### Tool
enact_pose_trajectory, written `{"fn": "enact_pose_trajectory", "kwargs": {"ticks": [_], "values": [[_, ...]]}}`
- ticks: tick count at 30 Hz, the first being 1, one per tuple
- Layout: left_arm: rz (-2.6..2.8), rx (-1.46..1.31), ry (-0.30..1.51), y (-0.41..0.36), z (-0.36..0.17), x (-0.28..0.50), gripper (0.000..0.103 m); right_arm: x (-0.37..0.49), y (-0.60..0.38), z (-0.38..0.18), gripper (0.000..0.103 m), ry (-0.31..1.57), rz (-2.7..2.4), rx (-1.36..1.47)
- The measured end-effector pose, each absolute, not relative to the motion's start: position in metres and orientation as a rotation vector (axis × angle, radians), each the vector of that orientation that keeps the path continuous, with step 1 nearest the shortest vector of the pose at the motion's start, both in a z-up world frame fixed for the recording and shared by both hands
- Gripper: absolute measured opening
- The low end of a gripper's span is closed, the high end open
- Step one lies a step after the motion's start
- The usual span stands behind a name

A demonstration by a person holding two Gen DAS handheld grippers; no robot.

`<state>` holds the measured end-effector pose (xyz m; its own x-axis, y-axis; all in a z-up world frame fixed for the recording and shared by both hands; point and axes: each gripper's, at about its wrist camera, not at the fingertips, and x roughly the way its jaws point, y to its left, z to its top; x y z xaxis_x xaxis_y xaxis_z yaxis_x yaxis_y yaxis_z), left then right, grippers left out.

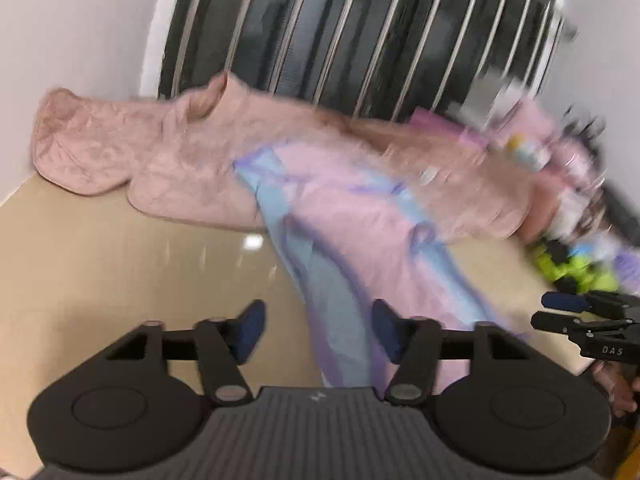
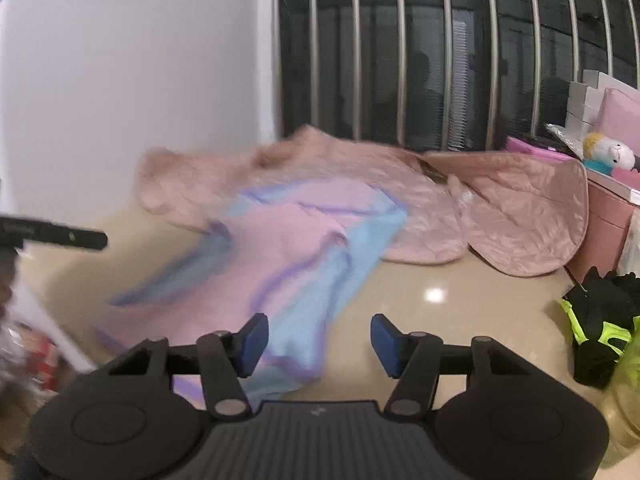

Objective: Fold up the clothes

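Observation:
A pink garment [image 1: 352,220] with light blue and purple trim lies spread and rumpled on a glossy beige surface [image 1: 120,248]. In the left wrist view my left gripper [image 1: 320,328] is open just above the garment's near blue-grey edge, which runs between the jaws without either pad pressing on it. My right gripper [image 2: 320,340] is also open, low over the same garment [image 2: 288,248]. The blue hem lies beside its left pad and bare surface shows under the right one. The right gripper [image 1: 552,312] also shows at the right edge of the left wrist view.
A pink quilted blanket [image 2: 500,208] lies bunched behind the garment against a barred dark window [image 2: 400,60] and a white wall. On the right are a pink box [image 2: 604,224], a plush toy [image 2: 608,152] and black and neon-green gloves [image 2: 600,328].

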<state>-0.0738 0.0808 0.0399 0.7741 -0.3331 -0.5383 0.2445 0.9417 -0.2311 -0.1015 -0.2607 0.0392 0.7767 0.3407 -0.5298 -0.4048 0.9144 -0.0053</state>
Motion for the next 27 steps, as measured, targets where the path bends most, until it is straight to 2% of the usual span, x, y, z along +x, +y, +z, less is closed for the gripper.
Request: {"fn": "enact_pose_trajectory", "kwargs": {"ticks": [1,2,8,10,11,13,15,17,24,25,26,27], "values": [[-0.298,-0.119,0.625,0.072,0.036,-0.062,0.047,-0.092,-0.254,0.032,0.039,0.557,0.392,-0.139],[-0.269,-0.083,0.619,0.063,0.035,-0.053,0.047,-0.084,-0.246,0.025,0.036,0.563,0.382,-0.157],[-0.134,0.085,0.604,0.034,0.020,-0.002,0.046,-0.030,-0.231,0.012,0.035,0.577,0.322,-0.140],[-0.146,0.061,0.630,0.034,0.016,0.012,0.040,-0.010,-0.229,0.010,0.034,0.590,0.306,-0.120],[-0.142,0.048,0.640,0.035,0.013,0.017,0.031,-0.003,-0.228,0.009,0.033,0.603,0.294,-0.117],[-0.125,0.033,0.647,0.036,0.010,0.022,0.023,0.008,-0.226,0.009,0.034,0.651,0.280,-0.107],[-0.120,0.003,0.648,0.041,0.007,0.026,0.006,0.011,-0.224,0.008,0.030,0.660,0.317,-0.092],[-0.119,-0.018,0.635,0.044,0.008,0.025,0.002,0.012,-0.222,0.007,0.003,0.665,0.327,-0.097],[-0.083,-0.054,0.589,0.061,0.021,-0.001,0.002,0.000,-0.246,0.013,0.003,0.665,0.228,-0.020],[-0.080,-0.057,0.581,0.063,0.023,-0.003,0.003,-0.002,-0.249,0.016,0.006,0.657,0.232,-0.005],[-0.085,-0.069,0.580,0.064,0.025,-0.004,0.013,-0.004,-0.252,0.019,0.012,0.649,0.237,0.011],[-0.107,-0.077,0.583,0.065,0.026,-0.004,0.034,-0.005,-0.256,0.021,0.014,0.641,0.242,0.027]]}}
